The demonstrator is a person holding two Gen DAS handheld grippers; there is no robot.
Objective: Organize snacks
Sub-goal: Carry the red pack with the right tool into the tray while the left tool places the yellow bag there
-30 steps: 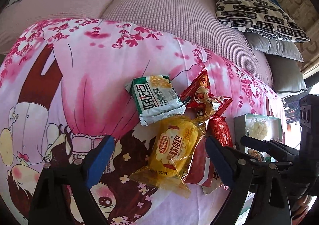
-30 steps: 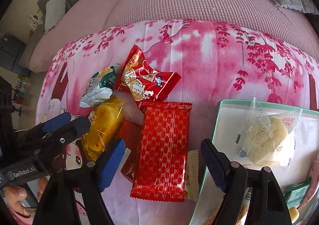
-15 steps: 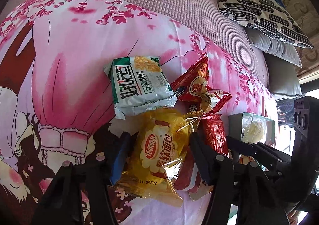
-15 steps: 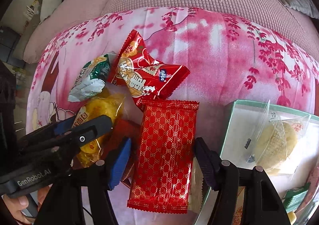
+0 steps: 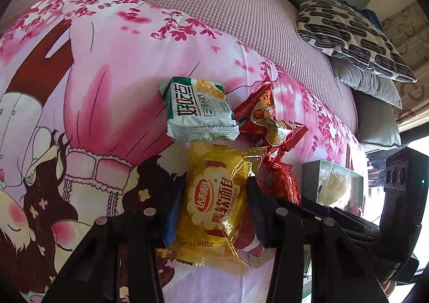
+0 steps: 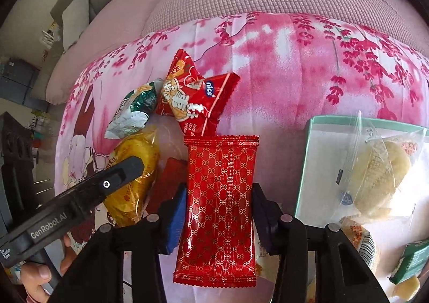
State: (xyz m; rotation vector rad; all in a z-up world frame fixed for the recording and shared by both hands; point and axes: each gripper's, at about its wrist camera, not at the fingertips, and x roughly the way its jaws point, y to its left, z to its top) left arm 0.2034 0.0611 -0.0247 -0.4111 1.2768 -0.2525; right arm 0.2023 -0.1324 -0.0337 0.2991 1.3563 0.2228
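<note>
Both tongs clamp snack packets on the pink blanket.
Left tongs [image 5: 211, 211], just closing, pinch the yellow bread packet [image 5: 214, 206]; right tongs [image 6: 218, 217], likewise, grip the red patterned packet [image 6: 219, 195]. Beyond lie a green-white packet [image 5: 198, 112] and the box [image 6: 303, 174].

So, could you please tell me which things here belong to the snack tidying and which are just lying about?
Part of the job:
- yellow bread packet, between the left gripper fingers
- red patterned packet, between the right gripper fingers
- green-and-white cracker packet
- red "nice" packet
- box with snacks inside

Just lying about:
- patterned cushion
- grey cushion
- pink cartoon blanket
</note>
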